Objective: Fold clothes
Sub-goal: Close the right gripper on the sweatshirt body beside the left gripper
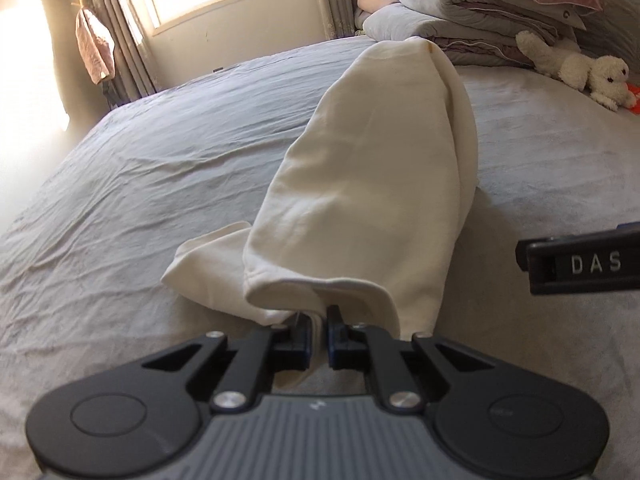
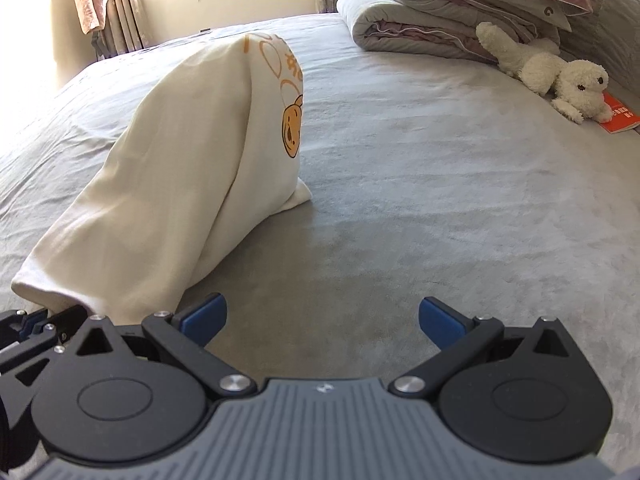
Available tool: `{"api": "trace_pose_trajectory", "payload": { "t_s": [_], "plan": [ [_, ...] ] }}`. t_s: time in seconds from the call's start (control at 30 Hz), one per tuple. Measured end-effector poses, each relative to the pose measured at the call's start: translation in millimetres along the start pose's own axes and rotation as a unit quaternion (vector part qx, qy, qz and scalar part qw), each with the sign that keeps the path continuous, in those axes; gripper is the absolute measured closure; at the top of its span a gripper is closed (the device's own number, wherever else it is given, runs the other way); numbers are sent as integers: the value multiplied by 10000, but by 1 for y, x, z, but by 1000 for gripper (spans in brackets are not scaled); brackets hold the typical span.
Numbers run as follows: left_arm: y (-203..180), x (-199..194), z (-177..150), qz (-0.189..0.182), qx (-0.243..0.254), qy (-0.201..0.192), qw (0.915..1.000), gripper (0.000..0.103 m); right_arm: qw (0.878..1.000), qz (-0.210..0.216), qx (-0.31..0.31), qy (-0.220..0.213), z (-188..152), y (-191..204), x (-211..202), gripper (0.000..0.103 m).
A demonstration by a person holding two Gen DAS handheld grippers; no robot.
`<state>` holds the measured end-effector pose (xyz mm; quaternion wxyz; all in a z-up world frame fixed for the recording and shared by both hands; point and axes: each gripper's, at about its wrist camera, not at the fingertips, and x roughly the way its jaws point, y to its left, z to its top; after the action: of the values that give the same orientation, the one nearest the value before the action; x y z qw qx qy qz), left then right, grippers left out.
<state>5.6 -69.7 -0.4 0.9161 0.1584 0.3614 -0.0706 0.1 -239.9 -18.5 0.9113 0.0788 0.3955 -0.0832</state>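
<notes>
Left wrist view: the left gripper (image 1: 319,330) is clamped nearly shut on the near hem of a cream shirt (image 1: 372,184), which rises tent-like off the grey bed (image 1: 152,160) and slopes away towards the stacked quilts (image 1: 460,12). A loose flap of the shirt lies flat on the bed just left of the pinch. In the right wrist view the right gripper (image 2: 322,322) hangs beside the shirt with its blue pads (image 2: 208,316) spread wide and nothing between them; the shirt's bear print (image 2: 291,132) faces it. A plush dog (image 2: 560,76) lies well beyond the shirt, near the quilts. The fold looks barely begun. One pinch lets the cloth sag and twist, so the free gripper would do well to take the hem beside the left one before the edge is carried over, keeping the hem taut and level so the layers land square.
</notes>
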Motion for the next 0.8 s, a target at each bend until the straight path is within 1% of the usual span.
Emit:
{"api": "trace_pose_trajectory", "payload": {
  "t_s": [0.13, 0.23, 0.4, 0.47, 0.5, 0.57, 0.63, 0.73, 0.8],
  "plan": [
    [-8, -7, -2, 73, 284, -114, 9995, 96, 9998, 120, 131, -41, 2, -1, -2, 0],
    [-12, -12, -4, 53, 425, -169, 9989, 96, 9988, 389, 277, -103, 5, -1, -5, 0],
    [-13, -20, -8, -98, 535, -222, 9983, 96, 9943, 867, 594, -157, 9, -2, -9, 0],
    [-12, -22, -10, -186, 553, -216, 9981, 96, 9915, 1065, 733, -155, 10, -2, -9, 7],
    [-12, -24, -11, -209, 574, -231, 9979, 96, 9901, 1149, 794, -133, 11, -1, -10, 9],
    [-13, -26, -12, -217, 639, -259, 9974, 96, 9873, 1304, 899, -101, 11, 0, -10, 17],
    [-13, -28, -14, -219, 683, -263, 9971, 96, 9841, 1469, 993, -81, 12, 2, -11, 21],
    [-13, -30, -15, -235, 714, -267, 9968, 96, 9794, 1703, 1082, -18, 12, 6, -9, 23],
    [-11, -31, -15, -311, 668, -248, 9970, 96, 9759, 1857, 1141, 36, 12, 9, -8, 23]
  ]
}}
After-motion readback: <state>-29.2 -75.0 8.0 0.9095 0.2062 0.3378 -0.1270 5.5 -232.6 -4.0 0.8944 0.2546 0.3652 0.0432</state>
